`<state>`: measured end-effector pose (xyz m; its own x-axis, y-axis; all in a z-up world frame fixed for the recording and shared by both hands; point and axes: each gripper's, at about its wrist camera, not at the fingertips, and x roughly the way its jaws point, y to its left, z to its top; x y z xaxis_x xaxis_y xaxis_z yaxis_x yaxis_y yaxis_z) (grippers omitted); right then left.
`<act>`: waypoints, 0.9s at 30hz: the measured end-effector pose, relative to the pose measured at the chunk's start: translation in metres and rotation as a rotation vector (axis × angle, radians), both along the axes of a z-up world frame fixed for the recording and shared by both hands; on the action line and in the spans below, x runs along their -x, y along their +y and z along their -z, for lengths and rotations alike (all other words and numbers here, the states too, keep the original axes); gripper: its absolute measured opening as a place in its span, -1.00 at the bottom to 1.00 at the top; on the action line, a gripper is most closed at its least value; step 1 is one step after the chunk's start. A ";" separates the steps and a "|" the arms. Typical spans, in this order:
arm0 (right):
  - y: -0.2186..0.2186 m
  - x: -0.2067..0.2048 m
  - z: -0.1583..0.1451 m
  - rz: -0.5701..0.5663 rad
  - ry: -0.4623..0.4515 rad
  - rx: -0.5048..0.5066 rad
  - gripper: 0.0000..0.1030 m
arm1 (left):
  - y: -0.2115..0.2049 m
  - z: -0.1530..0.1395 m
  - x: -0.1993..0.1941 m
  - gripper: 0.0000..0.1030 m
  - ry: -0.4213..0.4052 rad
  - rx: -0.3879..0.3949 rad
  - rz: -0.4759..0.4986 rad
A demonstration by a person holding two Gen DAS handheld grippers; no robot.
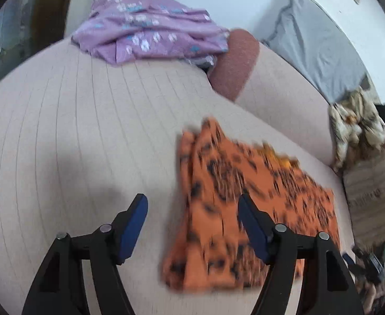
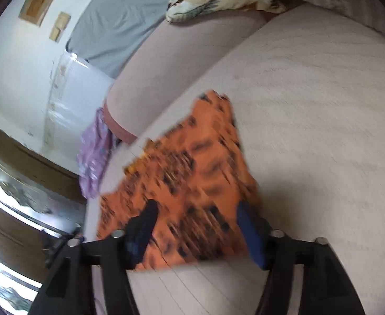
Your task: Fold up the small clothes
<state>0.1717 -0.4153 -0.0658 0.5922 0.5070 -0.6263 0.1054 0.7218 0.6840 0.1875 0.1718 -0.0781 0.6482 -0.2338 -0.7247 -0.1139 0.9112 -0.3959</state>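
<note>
Orange patterned garment (image 1: 245, 204) lies flat on the sofa cushion (image 1: 87, 131), centre-right of the left wrist frame; left claw (image 1: 192, 225) spread wide, empty, one finger over the cloth's edge; right claw (image 2: 195, 232) also wide, nothing gripped, above the garment's near edge; risk: fast, blurred motion could snag and rumple the fold; purple clothes (image 1: 145, 26) wait upper left.

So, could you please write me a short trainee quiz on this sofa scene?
1. True or false: the left tool grips the orange cloth.
2. Which garment lies near the sofa's far end: A grey, B purple, C green?
3. Fill in: both tools stand ____.

Key: 1 false, its jaws are open above the cloth. 2 B, the purple garment. 3 open, the right tool too.
</note>
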 end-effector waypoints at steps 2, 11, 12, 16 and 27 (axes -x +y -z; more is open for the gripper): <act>-0.001 0.003 0.004 -0.018 0.014 0.055 0.31 | -0.009 0.010 0.011 0.45 0.022 0.012 0.046; 0.030 -0.078 0.027 -0.179 0.042 0.181 0.31 | -0.036 0.044 -0.038 0.58 0.108 -0.028 0.075; 0.034 -0.088 0.033 -0.190 0.062 0.207 0.31 | -0.039 0.051 -0.046 0.58 0.140 -0.039 0.083; 0.050 -0.101 0.037 -0.242 0.105 0.195 -0.26 | -0.054 0.053 -0.052 -0.46 0.151 -0.168 0.095; 0.063 -0.070 -0.071 -0.318 -0.025 0.117 -0.83 | -0.059 -0.059 0.010 -0.77 -0.044 -0.088 0.140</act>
<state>0.2419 -0.3524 0.0052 0.4319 0.5943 -0.6784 -0.1531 0.7896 0.5942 0.1772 0.1127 -0.0195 0.6450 -0.2612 -0.7182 0.0324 0.9483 -0.3157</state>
